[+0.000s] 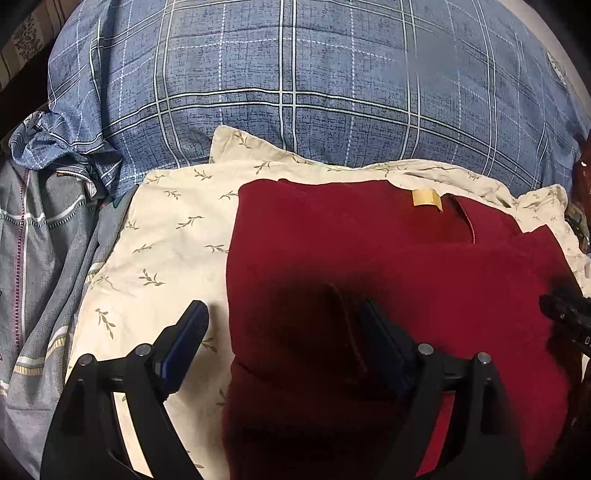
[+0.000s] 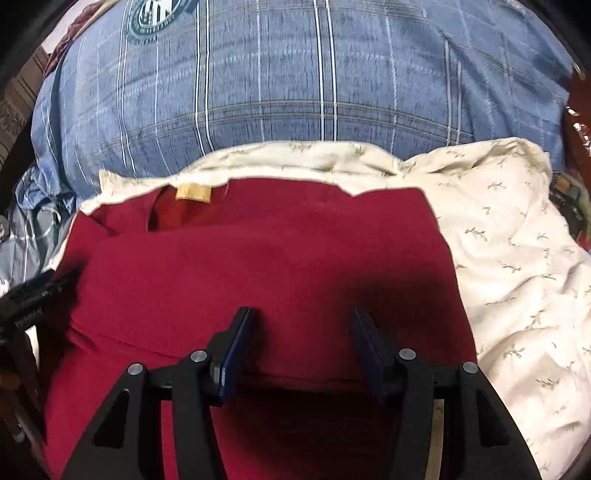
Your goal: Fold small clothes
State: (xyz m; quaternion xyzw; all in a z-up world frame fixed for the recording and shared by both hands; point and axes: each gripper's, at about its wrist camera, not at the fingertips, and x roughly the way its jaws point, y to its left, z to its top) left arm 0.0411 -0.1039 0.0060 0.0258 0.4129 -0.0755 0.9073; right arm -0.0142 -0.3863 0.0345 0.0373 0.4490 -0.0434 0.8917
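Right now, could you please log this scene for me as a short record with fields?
garment: red top, partly folded, tan label at the far edge
under it: cream leaf-print cloth
behind: blue plaid pillow
left gripper: open, straddling the top's left edge, holding nothing
right gripper: open over the top, holding nothing

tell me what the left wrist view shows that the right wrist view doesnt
Only the left wrist view shows the grey striped fabric bunched at the edge. Only the right wrist view shows the round emblem printed on the blue plaid bedding. Both share the red garment with its tan label, lying on the cream leaf-print cloth, and both claws open: the left claw straddling the garment's edge, the right claw over the garment.
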